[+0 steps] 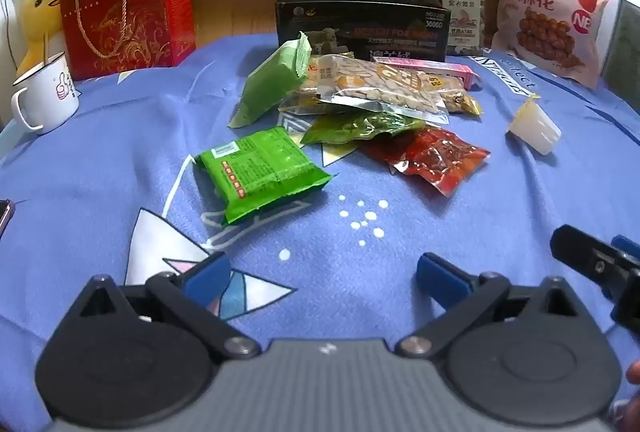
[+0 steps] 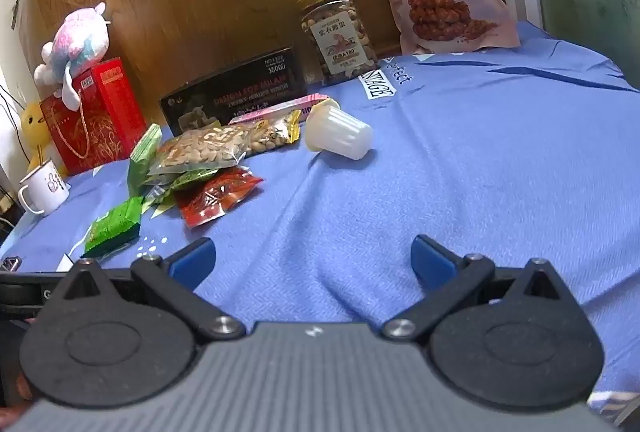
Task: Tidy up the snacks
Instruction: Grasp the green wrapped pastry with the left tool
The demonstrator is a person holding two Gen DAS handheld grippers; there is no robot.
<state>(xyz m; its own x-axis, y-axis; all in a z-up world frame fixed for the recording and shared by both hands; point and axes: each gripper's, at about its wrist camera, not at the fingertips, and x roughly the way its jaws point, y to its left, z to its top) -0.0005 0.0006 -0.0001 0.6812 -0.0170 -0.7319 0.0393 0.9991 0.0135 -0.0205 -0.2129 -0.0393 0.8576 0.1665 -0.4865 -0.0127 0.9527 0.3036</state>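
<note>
Snacks lie in a loose, overlapping heap (image 1: 360, 111) on the blue cloth (image 1: 120, 159), at about twelve o'clock from our left gripper (image 1: 320, 272), with a green packet (image 1: 264, 171) lying apart at eleven o'clock, nearer to us. Our left gripper is spread wide with nothing between its blue pads (image 1: 206, 274), and our right gripper (image 2: 312, 260) is likewise released and empty over bare cloth. From the right gripper a white ribbed jelly cup (image 2: 340, 133) lies on its side at twelve o'clock, just beside the heap. We judge the main risk to be the overlap: the clear peanut bag (image 1: 384, 89) rests on the red pouch (image 1: 432, 155) and the other green wrappers, so pulling one could drag or scatter its neighbours. Glossy film may slip out from the pads if we pinch only an edge. The cup, being on its side, could roll away if nudged. The cloth is wrinkled and soft, so a low approach might snag it and shift everything. The two grippers sit close and could collide.
</note>
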